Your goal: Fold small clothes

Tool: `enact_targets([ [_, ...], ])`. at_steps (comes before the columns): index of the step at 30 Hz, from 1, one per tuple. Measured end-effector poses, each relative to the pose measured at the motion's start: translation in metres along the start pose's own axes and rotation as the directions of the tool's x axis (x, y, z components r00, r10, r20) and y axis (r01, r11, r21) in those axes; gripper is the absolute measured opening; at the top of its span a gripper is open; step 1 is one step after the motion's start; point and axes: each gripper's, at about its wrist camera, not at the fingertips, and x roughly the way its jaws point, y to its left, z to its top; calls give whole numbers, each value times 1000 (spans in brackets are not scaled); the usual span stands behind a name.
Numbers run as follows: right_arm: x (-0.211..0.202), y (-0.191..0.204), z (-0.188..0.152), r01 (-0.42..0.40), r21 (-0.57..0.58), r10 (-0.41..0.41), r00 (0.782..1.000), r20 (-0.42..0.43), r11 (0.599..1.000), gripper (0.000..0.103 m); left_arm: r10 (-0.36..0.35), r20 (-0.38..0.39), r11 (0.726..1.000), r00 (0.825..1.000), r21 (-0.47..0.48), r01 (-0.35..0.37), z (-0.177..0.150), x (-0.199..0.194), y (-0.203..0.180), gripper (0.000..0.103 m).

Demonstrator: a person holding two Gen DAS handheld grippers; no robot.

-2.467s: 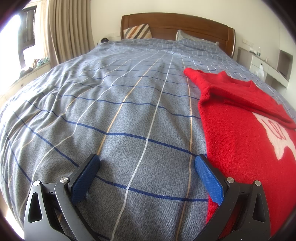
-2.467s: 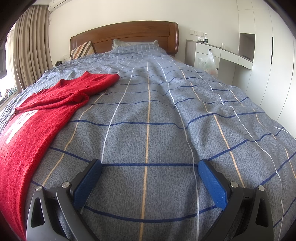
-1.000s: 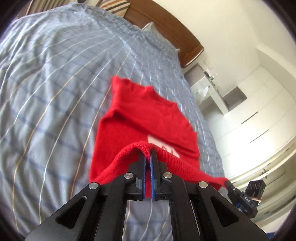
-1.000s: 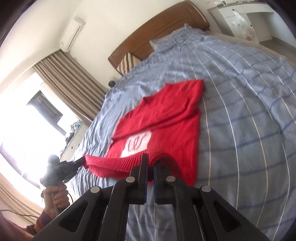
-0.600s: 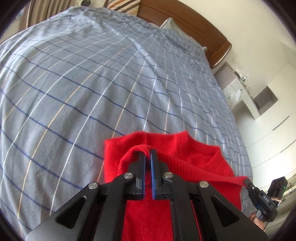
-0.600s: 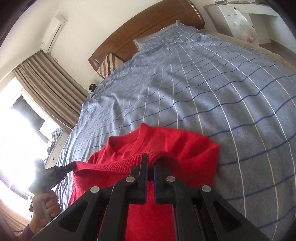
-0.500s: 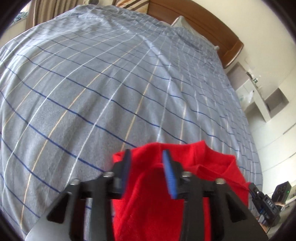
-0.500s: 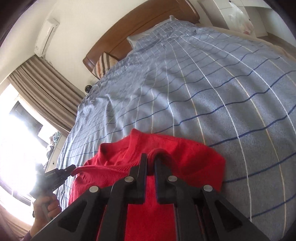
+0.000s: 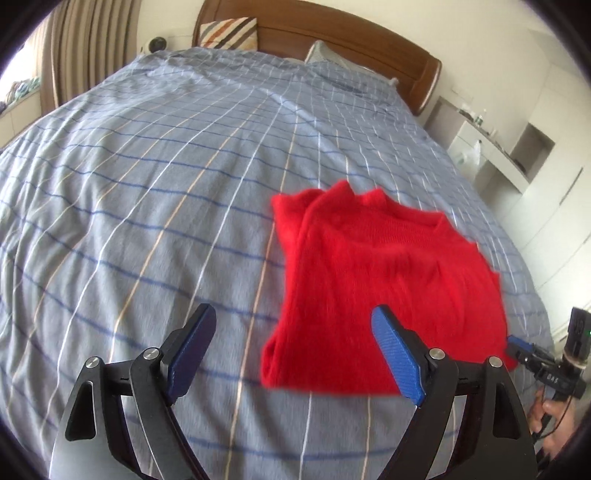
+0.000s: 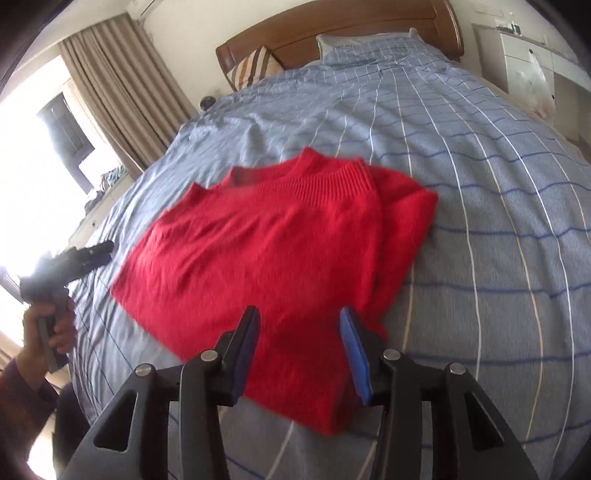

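A red knitted sweater (image 9: pixel 384 280) lies folded in half on the blue checked bedspread (image 9: pixel 166 192), its ribbed hem lying near the collar at the far edge. My left gripper (image 9: pixel 291 332) is open and empty, just above the sweater's near left corner. In the right wrist view the sweater (image 10: pixel 266 254) fills the middle, and my right gripper (image 10: pixel 299 332) is open and empty over its near edge. The other gripper shows at the right edge of the left view (image 9: pixel 546 369) and at the left of the right view (image 10: pixel 70 262).
A wooden headboard (image 9: pixel 332 40) with a striped pillow (image 9: pixel 229 33) stands at the far end of the bed. White drawers and cupboards (image 9: pixel 517 155) are on the right, curtains and a bright window (image 10: pixel 92 92) on the left.
Both grippers carried the sweater's hem up over its body toward the collar. They have opened and let go, and pulled back toward me. The sweater now lies folded in half.
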Motion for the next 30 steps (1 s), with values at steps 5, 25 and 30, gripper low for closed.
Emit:
enact_targets([
  [5, -35, -8, -65, 87, 44, -89, 996, 33, 995, 45, 33, 55, 997, 998, 73, -37, -61, -33, -16, 96],
  [25, -45, 0, -126, 226, -27, -216, 954, 206, 974, 69, 128, 102, 975, 987, 167, -144, -105, 17, -33, 102],
  [30, -44, 1, -127, 230, -31, -219, 952, 215, 973, 69, 127, 109, 975, 986, 167, -144, -106, 16, -33, 102],
])
